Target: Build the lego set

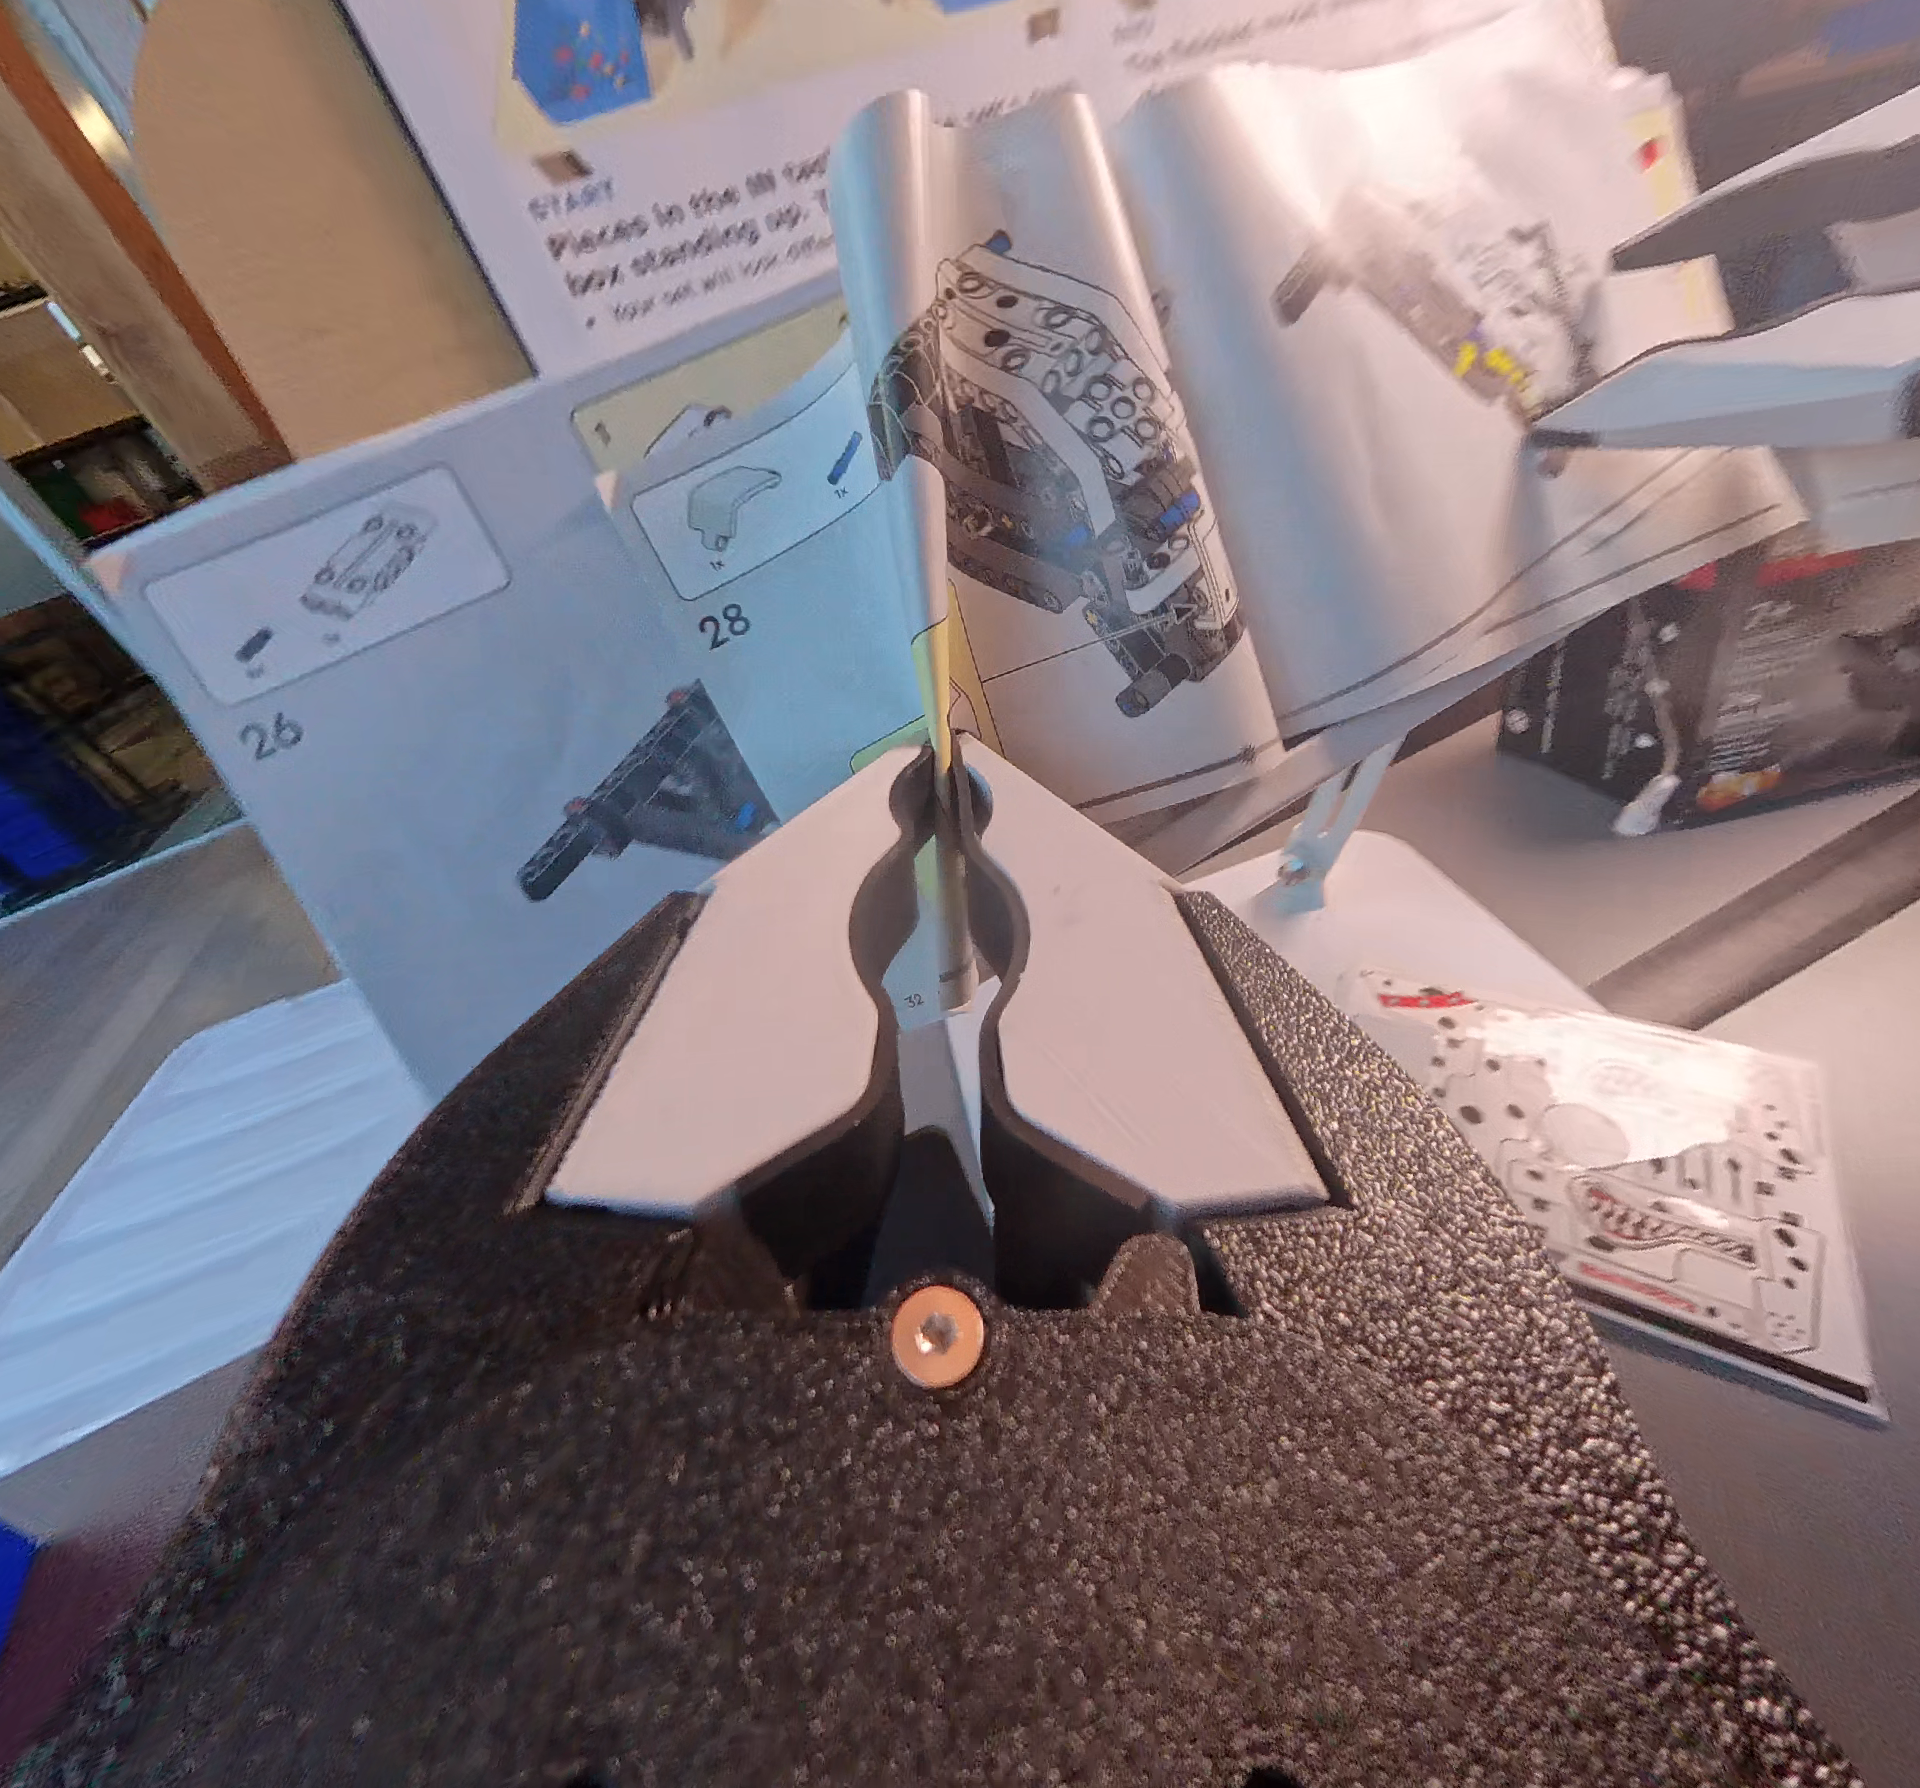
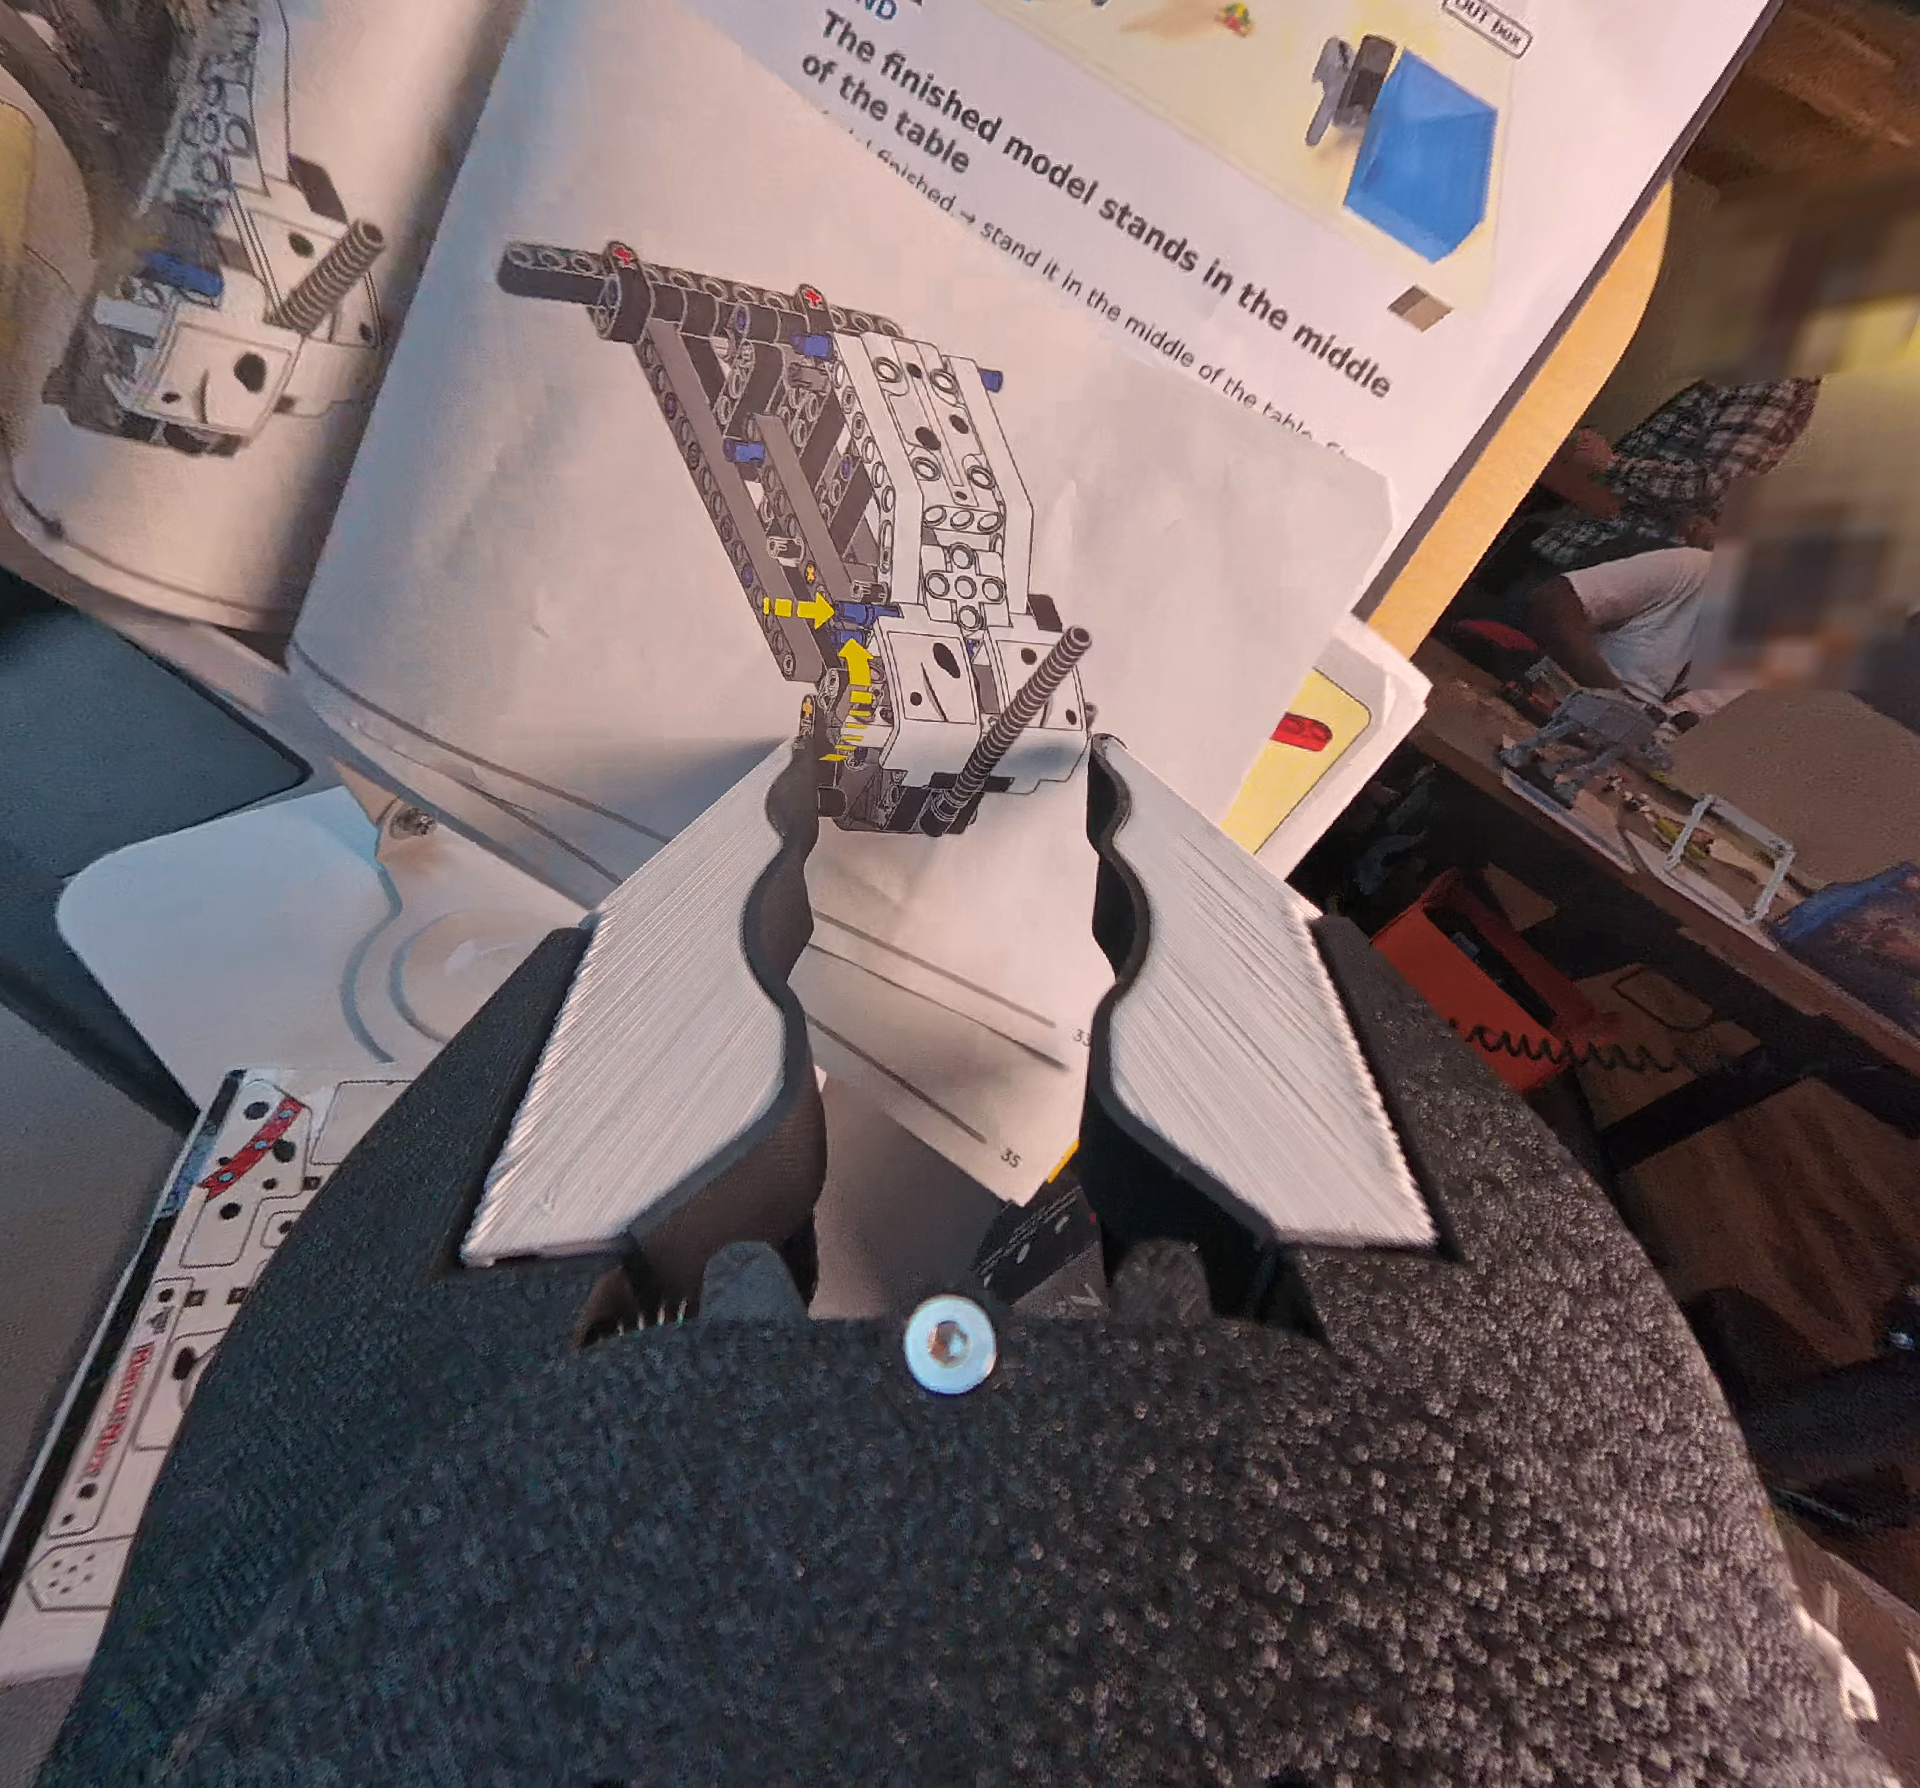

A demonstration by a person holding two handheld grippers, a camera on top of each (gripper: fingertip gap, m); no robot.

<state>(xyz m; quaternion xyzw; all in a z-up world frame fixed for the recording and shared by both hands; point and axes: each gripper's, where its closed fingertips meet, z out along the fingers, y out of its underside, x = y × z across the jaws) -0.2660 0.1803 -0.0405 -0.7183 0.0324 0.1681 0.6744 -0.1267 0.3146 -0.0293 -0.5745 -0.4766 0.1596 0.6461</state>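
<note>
The set's instruction booklet [image 1: 436,658] stands open on a stand in front of me. My left gripper [image 1: 948,751] is shut on the edge of one booklet page [image 1: 914,408], which it holds up edge-on and curled. My right gripper [image 2: 940,762] is open, its jaws wide apart in front of the booklet's right-hand page [image 2: 644,533] with nothing between them. The right gripper also shows at the right edge of the left wrist view [image 1: 1558,429], close to the right-hand pages. No loose bricks are in view.
A large white instruction poster [image 2: 1195,128] stands behind the booklet. A sticker sheet [image 1: 1621,1188] lies on the table to the right, also in the right wrist view [image 2: 208,1250]. A dark set box [image 1: 1714,689] stands at the far right. A person sits at another table [image 2: 1621,595]. About 20 cm separates my left fingertips from my right.
</note>
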